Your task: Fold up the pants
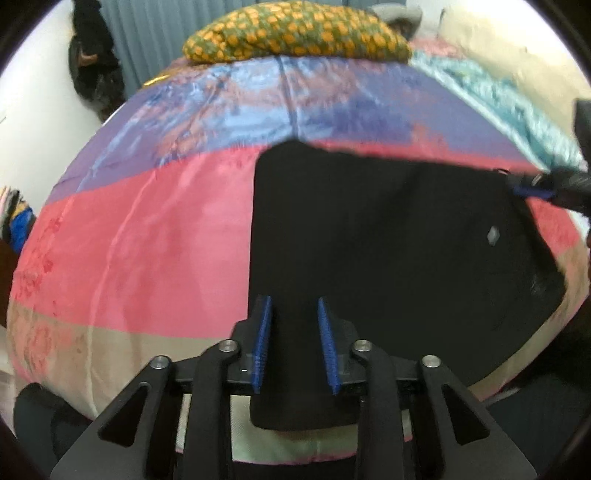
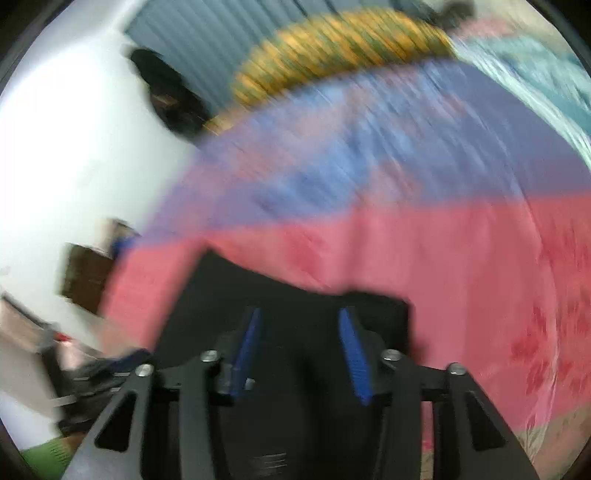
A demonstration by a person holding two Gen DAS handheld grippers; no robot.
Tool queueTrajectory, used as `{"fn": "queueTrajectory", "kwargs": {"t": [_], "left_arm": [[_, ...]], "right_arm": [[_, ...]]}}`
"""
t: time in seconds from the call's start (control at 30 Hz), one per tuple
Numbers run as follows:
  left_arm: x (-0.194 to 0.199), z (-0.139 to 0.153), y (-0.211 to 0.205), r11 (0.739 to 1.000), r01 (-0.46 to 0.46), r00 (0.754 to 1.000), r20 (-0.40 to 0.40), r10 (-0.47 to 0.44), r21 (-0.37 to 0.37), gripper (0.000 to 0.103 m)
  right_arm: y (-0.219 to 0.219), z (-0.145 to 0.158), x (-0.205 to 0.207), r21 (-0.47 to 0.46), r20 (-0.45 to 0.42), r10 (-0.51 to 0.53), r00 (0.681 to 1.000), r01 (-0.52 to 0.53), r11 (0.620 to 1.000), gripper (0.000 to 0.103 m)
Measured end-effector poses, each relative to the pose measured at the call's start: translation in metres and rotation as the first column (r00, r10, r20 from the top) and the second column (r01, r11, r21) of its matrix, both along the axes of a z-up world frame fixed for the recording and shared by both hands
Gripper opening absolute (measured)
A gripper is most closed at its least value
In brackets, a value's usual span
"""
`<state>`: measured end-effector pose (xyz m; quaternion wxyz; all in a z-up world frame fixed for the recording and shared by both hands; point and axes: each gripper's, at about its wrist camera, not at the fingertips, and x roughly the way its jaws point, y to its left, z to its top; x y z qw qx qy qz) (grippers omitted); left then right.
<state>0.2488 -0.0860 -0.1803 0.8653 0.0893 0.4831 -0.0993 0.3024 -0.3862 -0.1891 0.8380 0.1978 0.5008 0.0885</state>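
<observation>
Black pants [image 1: 388, 236] lie flat on the striped bedspread [image 1: 155, 236], with a small grey tag near their right side. My left gripper [image 1: 295, 343] hovers at the pants' near end. Its blue pads [image 1: 263, 339] stand apart with black cloth in the gap and neither pad presses on it. The right gripper [image 1: 535, 190] shows at the far right corner of the pants. In the blurred right wrist view, the right gripper [image 2: 301, 347] has its blue pads [image 2: 352, 350] well apart above the black pants [image 2: 295, 291]. No grip on the cloth shows.
A yellow-and-green patterned pillow [image 1: 295, 33] lies at the far end of the bed, with a teal blanket [image 1: 491, 99] to its right. A dark garment [image 1: 92, 62] hangs on the white wall at left. The bed's near edge runs just under my left gripper.
</observation>
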Motion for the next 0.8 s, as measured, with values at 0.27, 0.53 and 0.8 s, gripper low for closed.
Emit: {"fn": "queueTrajectory", "kwargs": {"t": [0.27, 0.53, 0.8], "left_arm": [[-0.023, 0.021, 0.018, 0.998, -0.045, 0.998, 0.051, 0.047, -0.046, 0.068], [-0.027, 0.003, 0.002, 0.999, -0.039, 0.999, -0.026, 0.040, 0.032, 0.077], [-0.037, 0.022, 0.011, 0.993, -0.099, 0.995, 0.012, 0.099, 0.062, 0.088]], "right_arm": [[0.004, 0.038, -0.077, -0.114, 0.108, -0.023, 0.994, 0.036, 0.993, 0.019], [0.042, 0.005, -0.131, -0.153, -0.028, -0.030, 0.999, 0.026, 0.988, 0.019], [0.060, 0.050, -0.182, -0.225, 0.176, -0.156, 0.972, 0.194, 0.955, 0.086]]}}
